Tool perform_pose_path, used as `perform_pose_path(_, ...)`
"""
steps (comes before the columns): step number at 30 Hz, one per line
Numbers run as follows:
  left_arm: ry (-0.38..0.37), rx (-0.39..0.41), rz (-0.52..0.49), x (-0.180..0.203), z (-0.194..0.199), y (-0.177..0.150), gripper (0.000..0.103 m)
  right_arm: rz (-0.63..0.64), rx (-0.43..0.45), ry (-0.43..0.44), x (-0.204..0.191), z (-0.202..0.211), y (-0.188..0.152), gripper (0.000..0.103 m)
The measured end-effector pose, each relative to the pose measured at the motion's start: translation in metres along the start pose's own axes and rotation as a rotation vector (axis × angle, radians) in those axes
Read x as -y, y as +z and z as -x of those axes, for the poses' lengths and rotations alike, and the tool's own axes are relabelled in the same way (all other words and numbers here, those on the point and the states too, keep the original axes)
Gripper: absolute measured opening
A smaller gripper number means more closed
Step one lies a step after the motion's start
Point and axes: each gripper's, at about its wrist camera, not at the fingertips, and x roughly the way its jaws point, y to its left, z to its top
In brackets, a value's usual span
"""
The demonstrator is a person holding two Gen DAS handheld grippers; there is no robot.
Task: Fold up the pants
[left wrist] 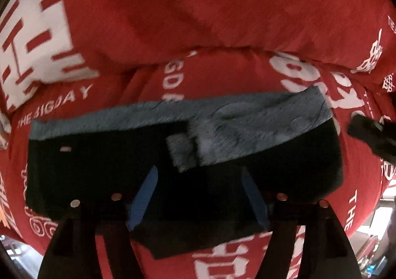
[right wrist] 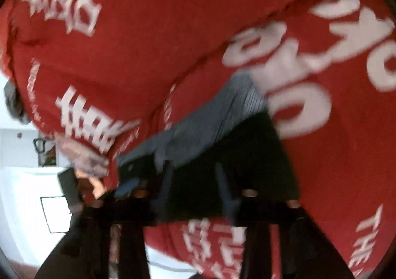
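Directly beneath the left gripper point(left wrist: 199, 195), jaws apart and empty: folded pants point(left wrist: 99, 167), long axis crosswise; right gripper point(right wrist: 195, 192) blurred, narrow, apparently empty, at their end.

Black pants point(left wrist: 99, 175) with a grey-blue fleecy lining turned out along the top edge. Red bedspread point(left wrist: 198, 19) printed with white characters, swirls and the words "THE BIG DAY". Left hand-held gripper point(left wrist: 198, 195): black body, blue finger pads point(left wrist: 144, 197), coppery round screw heads. Right hand-held gripper point(right wrist: 195, 192), blurred: black with dark blue fingers.
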Motion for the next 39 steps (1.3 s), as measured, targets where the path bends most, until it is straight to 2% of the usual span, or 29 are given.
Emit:
perform_pose_path(3, -0.001, -0.021, -0.009, 0.021, -0.015, 0.007, 0.072, 0.051, -0.015, -0.065, -0.006, -0.023, 0.021, 0.024)
perform_pose_path(5, 0.045, -0.055, -0.019, 0.032, -0.036, 0.006, 0.072, 0.09, -0.05, -0.151, -0.008, -0.048, 0.029, 0.024)
perform_pose_path(7, 0.093, -0.095, -0.024, 0.035, -0.055, 0.002, 0.072, 0.128, -0.068, -0.261, 0.002, -0.062, 0.033, 0.019)
perform_pose_path(8, 0.094, -0.101, -0.018, 0.033, -0.06, -0.001, 0.076, 0.138, -0.067, -0.291, 0.008, -0.063, 0.033, 0.009)
perform_pose_path(9, 0.101, -0.086, -0.007, 0.029, -0.061, -0.003, 0.085, 0.132, -0.058, -0.295, 0.014, -0.063, 0.034, 0.001)
perform_pose_path(14, 0.087, -0.103, -0.003, 0.014, -0.058, -0.005, 0.087, 0.079, -0.058, -0.238, 0.024, -0.054, 0.034, 0.001)
perform_pose_path(15, 0.095, -0.103, -0.011, 0.01, -0.054, -0.007, 0.087, 0.071, -0.062, -0.229, 0.022, -0.051, 0.032, 0.007)
perform_pose_path(19, 0.097, -0.111, -0.006, -0.005, -0.044, -0.015, 0.087, 0.085, -0.088, -0.231, 0.008, -0.047, 0.014, 0.01)
perform_pose_path(22, 0.099, -0.105, 0.007, -0.017, -0.036, -0.021, 0.087, 0.124, -0.103, -0.221, -0.008, -0.049, -0.004, 0.021)
perform_pose_path(26, 0.129, -0.096, 0.027, -0.034, -0.027, -0.033, 0.087, 0.195, -0.131, -0.192, -0.042, -0.071, -0.021, 0.042)
perform_pose_path(32, 0.154, -0.147, 0.08, -0.063, -0.033, -0.052, 0.087, 0.299, -0.141, -0.112, -0.104, -0.121, -0.029, 0.042)
perform_pose_path(34, 0.157, -0.147, 0.1, -0.073, -0.033, -0.056, 0.087, 0.269, -0.15, -0.094, -0.108, -0.136, -0.026, 0.042)
perform_pose_path(36, 0.159, -0.144, 0.12, -0.082, -0.032, -0.061, 0.087, 0.243, -0.204, -0.103, -0.105, -0.159, -0.028, 0.042)
perform_pose_path(39, 0.151, -0.142, 0.146, -0.095, -0.03, -0.066, 0.087, 0.304, -0.212, -0.13, -0.112, -0.16, -0.041, 0.042)
